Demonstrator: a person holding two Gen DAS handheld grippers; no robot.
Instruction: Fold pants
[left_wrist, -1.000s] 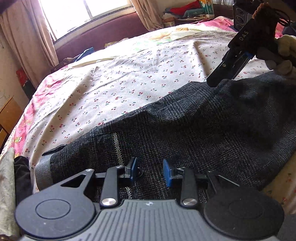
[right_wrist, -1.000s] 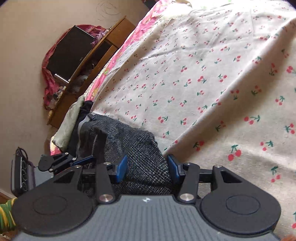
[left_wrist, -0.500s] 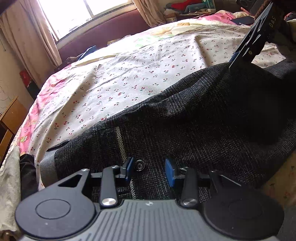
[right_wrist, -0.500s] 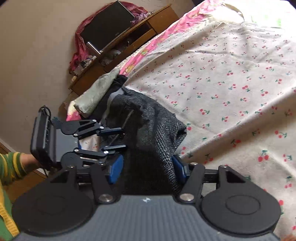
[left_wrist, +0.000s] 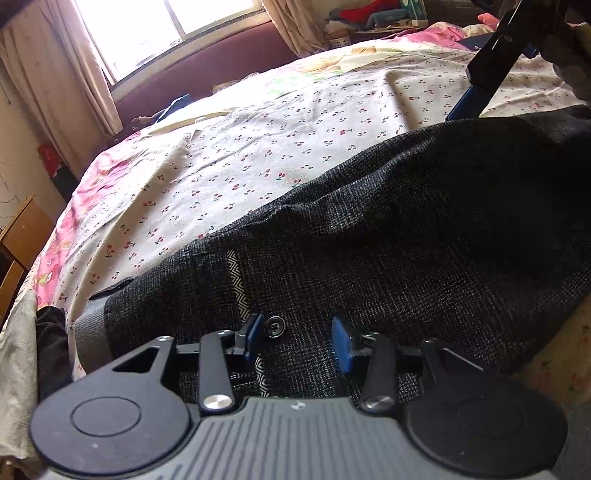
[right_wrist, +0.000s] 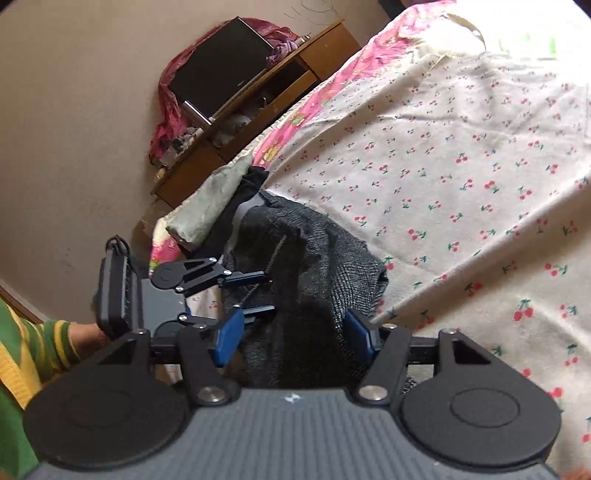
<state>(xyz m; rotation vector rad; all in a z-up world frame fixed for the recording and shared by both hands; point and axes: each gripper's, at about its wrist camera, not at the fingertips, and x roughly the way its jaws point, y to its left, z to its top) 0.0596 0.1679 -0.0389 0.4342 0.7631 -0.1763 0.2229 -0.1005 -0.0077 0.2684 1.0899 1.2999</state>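
Since the earlier frame, both pairs of jaws have parted and the right gripper (right_wrist: 295, 334) has lifted. Left gripper (left_wrist: 297, 338): jaws opening, moderately wide, astride the waistband of the dark pants (left_wrist: 406, 236) beside a button (left_wrist: 275, 326), pads clear of the cloth. Pants lie along the near edge of the cherry-print bedsheet (left_wrist: 295, 133). Right gripper: jaws opening, fabric bunched loosely between them.

The left wrist camera looks close and downward over dark pants (left_wrist: 424, 236) on a cherry-print bedsheet (left_wrist: 280, 140) toward a window (left_wrist: 166, 33). The right wrist camera faces along the same pants toward a wooden cabinet (right_wrist: 258, 110). Both views share the pants and sheet.
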